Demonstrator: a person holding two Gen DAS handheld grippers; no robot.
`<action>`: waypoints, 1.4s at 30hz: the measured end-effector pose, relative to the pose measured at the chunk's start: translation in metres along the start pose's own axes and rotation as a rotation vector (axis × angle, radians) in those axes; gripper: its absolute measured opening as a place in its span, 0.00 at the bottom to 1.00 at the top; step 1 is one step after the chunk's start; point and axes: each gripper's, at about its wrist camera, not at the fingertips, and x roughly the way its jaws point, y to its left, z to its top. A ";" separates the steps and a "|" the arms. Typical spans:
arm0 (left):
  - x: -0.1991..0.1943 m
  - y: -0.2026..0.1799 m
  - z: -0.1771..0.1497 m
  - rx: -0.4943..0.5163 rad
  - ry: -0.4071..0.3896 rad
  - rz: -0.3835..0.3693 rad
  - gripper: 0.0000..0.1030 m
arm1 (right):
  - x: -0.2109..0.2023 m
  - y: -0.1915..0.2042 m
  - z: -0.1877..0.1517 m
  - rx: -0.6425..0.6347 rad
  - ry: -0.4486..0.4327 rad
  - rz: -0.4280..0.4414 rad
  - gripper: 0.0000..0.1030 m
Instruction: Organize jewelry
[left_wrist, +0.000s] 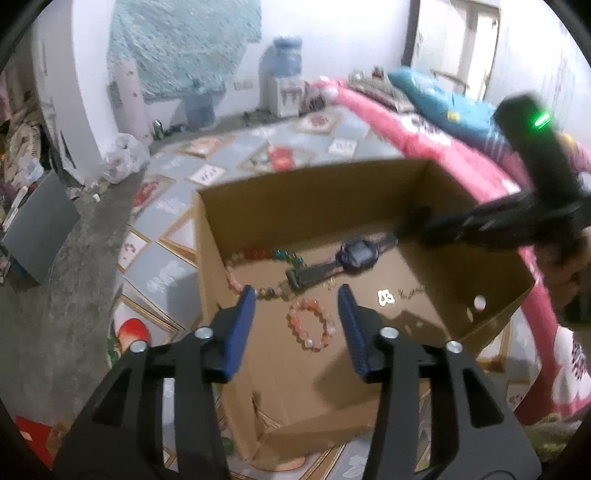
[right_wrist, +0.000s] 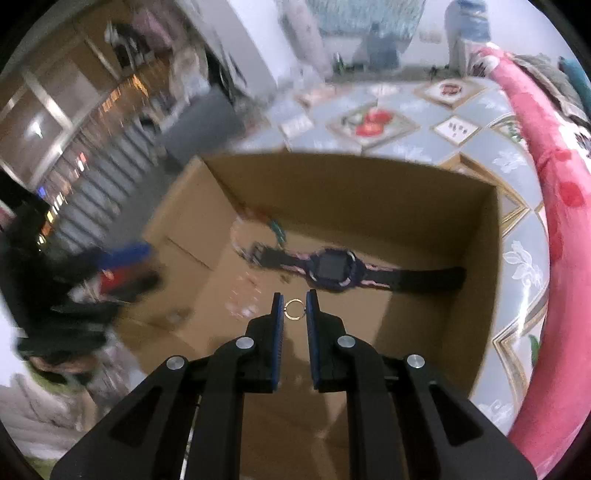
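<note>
A water dispenser (left_wrist: 283, 79) stands beyond the patterned mat (left_wrist: 221, 155) and pink blanket (left_wrist: 424, 136).

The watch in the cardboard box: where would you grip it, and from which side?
Grip the watch by a strap beside the case, coming down from above with the fingers across the strap. It lies flat on the box floor, straps stretched out; the strap is narrower than the case.

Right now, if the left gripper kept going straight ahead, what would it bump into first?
Most likely the pink bead bracelet lying on the floor of the cardboard box. It sits between the left gripper's open fingers in that view. How far below it lies is hard to judge.
</note>
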 end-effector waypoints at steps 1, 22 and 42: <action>-0.006 0.002 0.000 -0.013 -0.019 0.007 0.49 | 0.011 0.002 0.004 -0.025 0.046 -0.039 0.12; -0.016 0.025 -0.019 -0.120 -0.039 0.001 0.71 | 0.003 -0.001 0.013 -0.055 0.051 -0.243 0.18; 0.030 0.036 -0.047 -0.321 0.150 -0.105 0.76 | -0.045 -0.069 -0.097 0.394 -0.130 -0.087 0.39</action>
